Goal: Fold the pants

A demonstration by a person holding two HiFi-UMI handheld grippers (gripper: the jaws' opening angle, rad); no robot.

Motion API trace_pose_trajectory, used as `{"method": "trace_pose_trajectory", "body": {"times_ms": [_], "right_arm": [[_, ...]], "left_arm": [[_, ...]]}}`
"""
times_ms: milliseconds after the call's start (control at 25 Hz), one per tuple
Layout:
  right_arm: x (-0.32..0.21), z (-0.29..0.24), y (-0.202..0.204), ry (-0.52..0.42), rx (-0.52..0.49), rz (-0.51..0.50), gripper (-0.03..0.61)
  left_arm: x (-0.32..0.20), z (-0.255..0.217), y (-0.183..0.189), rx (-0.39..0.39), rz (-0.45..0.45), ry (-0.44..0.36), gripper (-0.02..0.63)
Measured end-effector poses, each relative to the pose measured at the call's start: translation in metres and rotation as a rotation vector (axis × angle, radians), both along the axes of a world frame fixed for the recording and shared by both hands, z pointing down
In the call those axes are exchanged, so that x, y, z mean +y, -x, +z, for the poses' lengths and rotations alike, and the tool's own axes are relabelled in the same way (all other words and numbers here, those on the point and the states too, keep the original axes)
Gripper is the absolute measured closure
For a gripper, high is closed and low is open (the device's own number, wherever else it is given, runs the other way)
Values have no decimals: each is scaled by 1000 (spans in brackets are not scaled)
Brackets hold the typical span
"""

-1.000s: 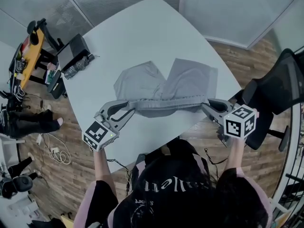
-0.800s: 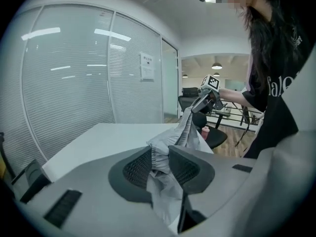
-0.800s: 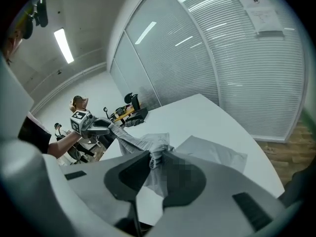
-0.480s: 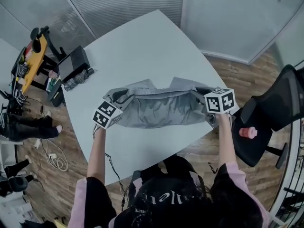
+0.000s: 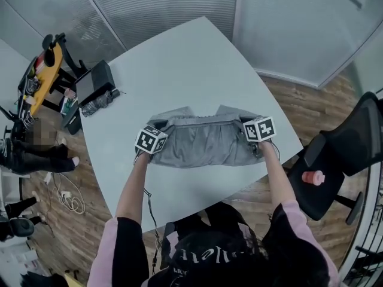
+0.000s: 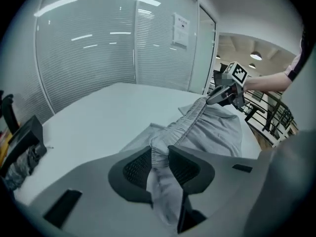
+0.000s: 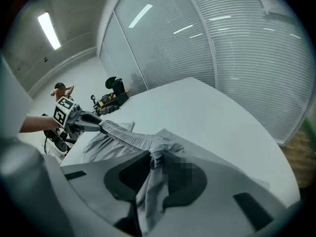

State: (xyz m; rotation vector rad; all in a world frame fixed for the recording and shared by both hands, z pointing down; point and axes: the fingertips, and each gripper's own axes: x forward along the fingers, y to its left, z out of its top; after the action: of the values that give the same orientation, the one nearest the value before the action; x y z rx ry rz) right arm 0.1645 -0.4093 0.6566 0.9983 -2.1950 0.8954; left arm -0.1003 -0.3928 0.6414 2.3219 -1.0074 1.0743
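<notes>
Head view: the grey pants lie bunched in the middle of the frame on the pale table. Their elastic waistband is stretched along the far edge of the heap. The left gripper is at its left end and the right gripper at its right end. Two fabric ends poke out just beyond the waistband.

Left gripper view: the jaws are closed on the waistband corner, with cloth pinched between the dark pads and hanging below them. The band runs taut toward the other gripper at the upper right.

Right gripper view: the same here (a mirror of the other side), the jaws clamped on gathered cloth.

This looks like the waist-to-hem fold, nearly laid down. The next move calls for lowering the band level onto the legs, edges matched, then opening both jaws together.
</notes>
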Motion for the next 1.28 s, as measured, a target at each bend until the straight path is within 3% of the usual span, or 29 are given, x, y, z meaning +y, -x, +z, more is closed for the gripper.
{"method": "trace_pose_trajectory", "body": {"times_ms": [320,480,560,800,1280], "right_arm": [[19,34,1,57,23,-23,488],[25,35,4,34,34,-63,465],[28,33,5,22,25,-74,393],[32,12,-8,-43,-20,-14,380],[75,-64,-2,-232,-121,59,389]], "left_arm": [[31,40,4,-29,-23,92,489],[29,38,2,-12,-76,81,404],[28,34,1,2,-97,68,379],[30,4,3,67,-150,-9,376],[76,-95,-23,292,-183,-227,377]]}}
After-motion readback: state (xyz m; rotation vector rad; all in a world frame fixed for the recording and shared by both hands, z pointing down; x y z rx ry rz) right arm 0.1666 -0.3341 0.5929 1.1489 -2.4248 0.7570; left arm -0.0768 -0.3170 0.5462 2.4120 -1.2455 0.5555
